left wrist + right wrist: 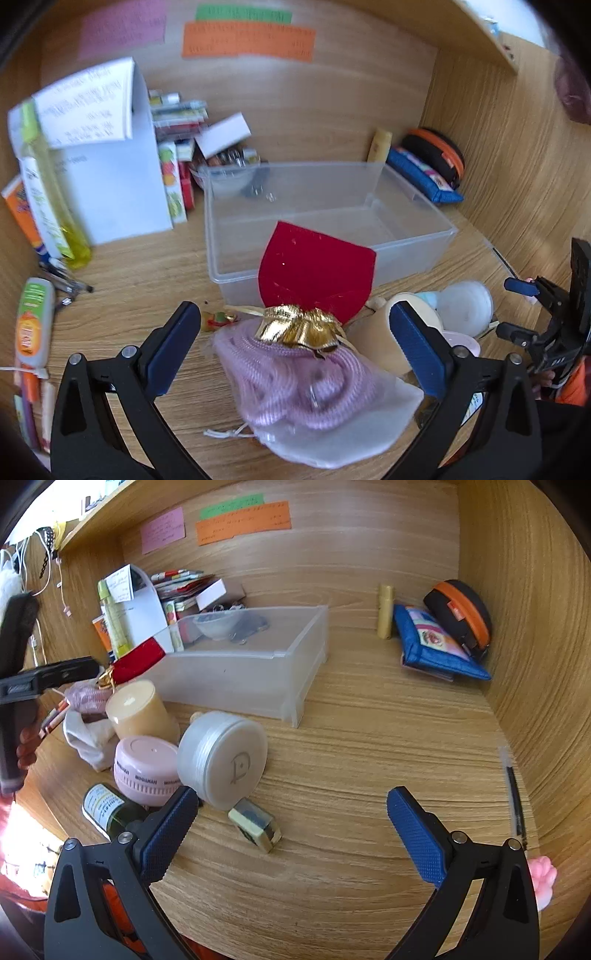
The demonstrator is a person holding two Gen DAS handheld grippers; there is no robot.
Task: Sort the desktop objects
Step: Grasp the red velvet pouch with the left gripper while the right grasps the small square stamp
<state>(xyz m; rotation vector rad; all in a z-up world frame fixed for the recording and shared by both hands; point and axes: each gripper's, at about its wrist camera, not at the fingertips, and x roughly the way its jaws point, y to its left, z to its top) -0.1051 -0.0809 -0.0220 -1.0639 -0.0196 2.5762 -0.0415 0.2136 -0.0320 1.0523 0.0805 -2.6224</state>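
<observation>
Hand-held grippers, left (295, 347) and right (291, 834), gape wide, left straddling red pouch (317, 273).

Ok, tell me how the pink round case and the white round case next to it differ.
The pink round case sits flat, lid up; the white round case is tipped on its edge, its face turned toward the camera. The pink round case has lettering around its side band; the white round case bears a single emblem on its face. The white round case looks larger and leans against the pink one. Both are round, lidded and shut.
</observation>
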